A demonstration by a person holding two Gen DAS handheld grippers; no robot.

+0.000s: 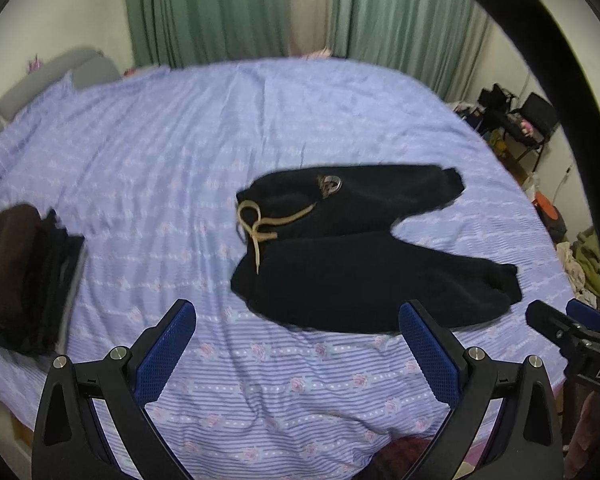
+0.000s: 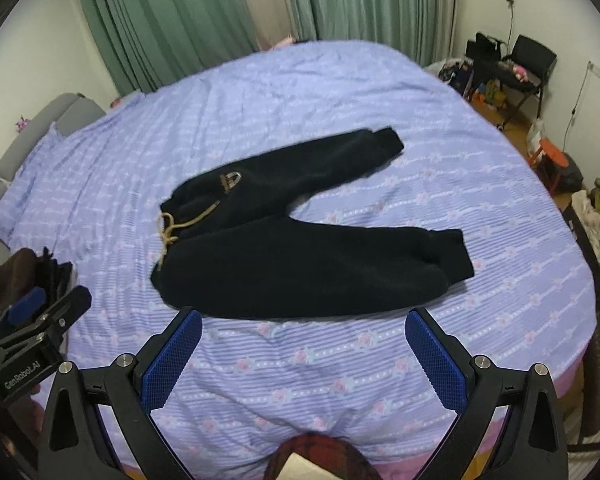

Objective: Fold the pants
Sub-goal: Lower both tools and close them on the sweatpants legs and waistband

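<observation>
Left wrist cam: the left gripper [image 1: 296, 320] is spread wide, holding nothing, hovering above the striped purple bedsheet [image 1: 148, 152]. The black pants [image 1: 340, 264] lie flat just ahead, legs splayed to the right, tan drawstring [image 1: 256, 224] at the waist. A folded stack of dark clothes [image 1: 24, 276] sits far left.

Right wrist cam: the right gripper [image 2: 303, 328] is also wide and empty, pants [image 2: 300, 264] right in front, waist pointing left.

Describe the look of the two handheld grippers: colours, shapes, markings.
The left gripper and right gripper look alike: black angular frames with triangular cutouts, silver round bolts, and blue textured pads lining the fingers. White lettering marks each body, "GenRobot.AI" on the left one and a cut-off "DAS" on the right. No cables show.
</observation>
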